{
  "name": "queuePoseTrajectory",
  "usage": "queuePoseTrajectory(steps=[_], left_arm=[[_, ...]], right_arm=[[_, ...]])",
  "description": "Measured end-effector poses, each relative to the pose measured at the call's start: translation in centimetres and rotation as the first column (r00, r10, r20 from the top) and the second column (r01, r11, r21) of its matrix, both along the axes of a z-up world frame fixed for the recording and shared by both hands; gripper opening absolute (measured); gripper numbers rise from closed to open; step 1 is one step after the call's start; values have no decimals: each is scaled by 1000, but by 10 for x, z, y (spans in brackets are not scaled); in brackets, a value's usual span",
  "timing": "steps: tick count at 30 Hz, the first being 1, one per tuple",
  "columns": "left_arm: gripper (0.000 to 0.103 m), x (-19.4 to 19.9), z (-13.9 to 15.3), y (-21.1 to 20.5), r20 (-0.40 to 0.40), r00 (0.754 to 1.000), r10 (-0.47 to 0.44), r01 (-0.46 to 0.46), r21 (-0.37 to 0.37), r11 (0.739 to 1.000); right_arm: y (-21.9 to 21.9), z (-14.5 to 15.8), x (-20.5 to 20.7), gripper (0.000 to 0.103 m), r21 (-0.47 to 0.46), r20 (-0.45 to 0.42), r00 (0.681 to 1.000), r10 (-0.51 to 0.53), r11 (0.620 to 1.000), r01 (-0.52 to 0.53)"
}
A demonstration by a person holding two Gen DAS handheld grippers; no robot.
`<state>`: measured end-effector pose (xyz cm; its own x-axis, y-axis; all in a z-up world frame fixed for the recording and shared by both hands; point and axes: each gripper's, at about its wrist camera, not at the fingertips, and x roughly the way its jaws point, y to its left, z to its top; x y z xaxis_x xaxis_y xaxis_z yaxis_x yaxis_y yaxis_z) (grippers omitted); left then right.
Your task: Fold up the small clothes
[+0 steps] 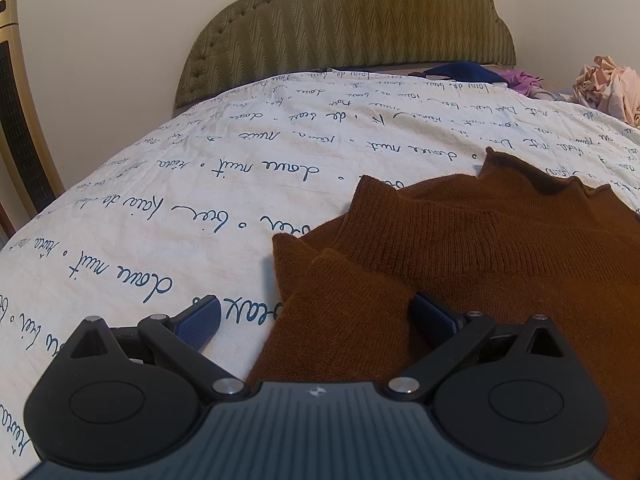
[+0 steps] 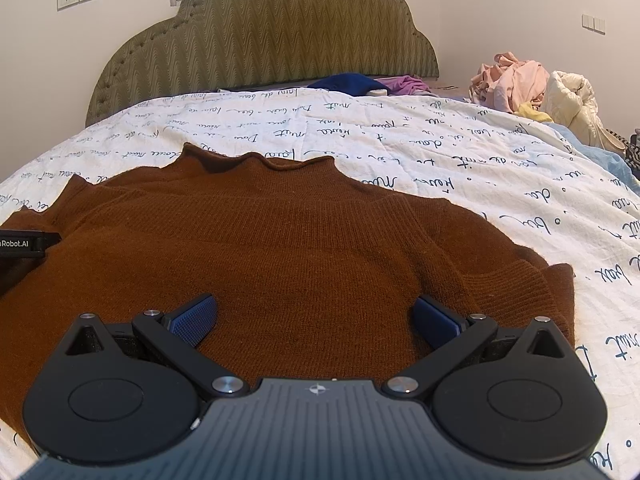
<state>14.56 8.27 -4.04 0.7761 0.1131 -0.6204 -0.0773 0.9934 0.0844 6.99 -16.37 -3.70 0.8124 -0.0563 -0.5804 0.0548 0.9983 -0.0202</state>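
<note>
Rust-brown knitted sweater [image 2: 280, 240] spread flat on white script-printed bedsheet [image 1: 180, 184], left gripper [image 1: 316, 320] wide open astride a sleeve edge, right gripper [image 2: 316, 318] wide open over the body — neither gripping anything.

I see a rust-brown knit sweater [image 2: 304, 236] lying flat on the bed [image 2: 460, 152], its ruffled collar toward the headboard [image 2: 264, 40], one sleeve folded in over the body on each side.
</note>
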Motion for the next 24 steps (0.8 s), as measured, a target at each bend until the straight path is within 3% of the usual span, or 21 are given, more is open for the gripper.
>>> queuePoseTrajectory(steps=[8, 14, 17, 24], left_arm=[[102, 4, 4, 1, -32, 999, -5, 5, -8, 1000], [102, 5, 16, 4, -67, 998, -22, 22, -6, 1000], [102, 0, 22, 4, -69, 997, -26, 26, 11, 1000], [102, -5, 35, 7, -74, 997, -33, 35, 27, 999]], right_arm=[[1, 0, 2, 103, -10, -14, 1000, 2, 1000, -2], [0, 10, 7, 103, 16, -72, 997, -4, 1000, 5], [2, 17, -1, 103, 66, -54, 998, -24, 997, 28], [26, 26, -20, 103, 71, -32, 998, 45, 997, -43]])
